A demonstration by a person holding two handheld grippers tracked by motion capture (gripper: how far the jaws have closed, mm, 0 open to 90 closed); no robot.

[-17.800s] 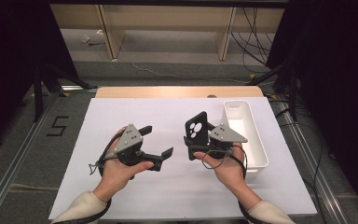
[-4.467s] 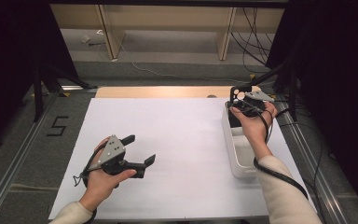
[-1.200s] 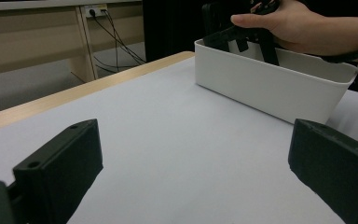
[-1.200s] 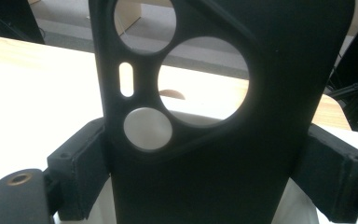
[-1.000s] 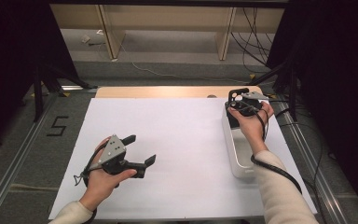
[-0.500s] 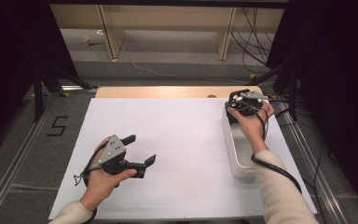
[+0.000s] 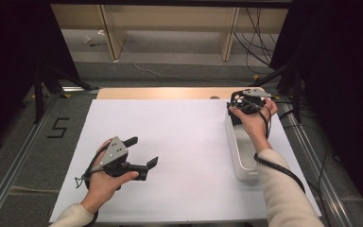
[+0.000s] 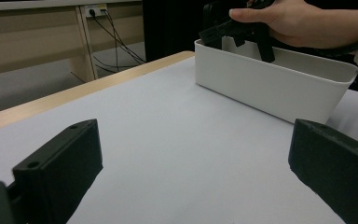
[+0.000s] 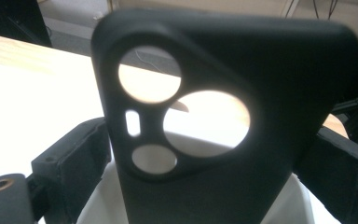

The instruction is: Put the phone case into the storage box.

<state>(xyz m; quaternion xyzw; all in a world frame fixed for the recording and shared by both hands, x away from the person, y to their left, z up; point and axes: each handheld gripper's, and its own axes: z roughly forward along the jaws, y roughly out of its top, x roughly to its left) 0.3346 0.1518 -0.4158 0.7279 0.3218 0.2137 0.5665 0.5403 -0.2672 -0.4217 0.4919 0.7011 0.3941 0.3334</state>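
The right gripper [image 7: 244,105] has just been opening around the black phone case [image 9: 223,126], standing in the white bin [image 7: 242,158] at the far right. Next, lift away. The left gripper [image 7: 142,152] rests wide open, empty.

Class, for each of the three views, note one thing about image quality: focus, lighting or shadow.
High view: the white table sheet is evenly lit, the surroundings fall to near black. Left gripper view: its own fingers are soft, the white bin farther off is sharper. Right gripper view: the black phone case sits close and blurred, its cutouts glowing bright against the dark case.
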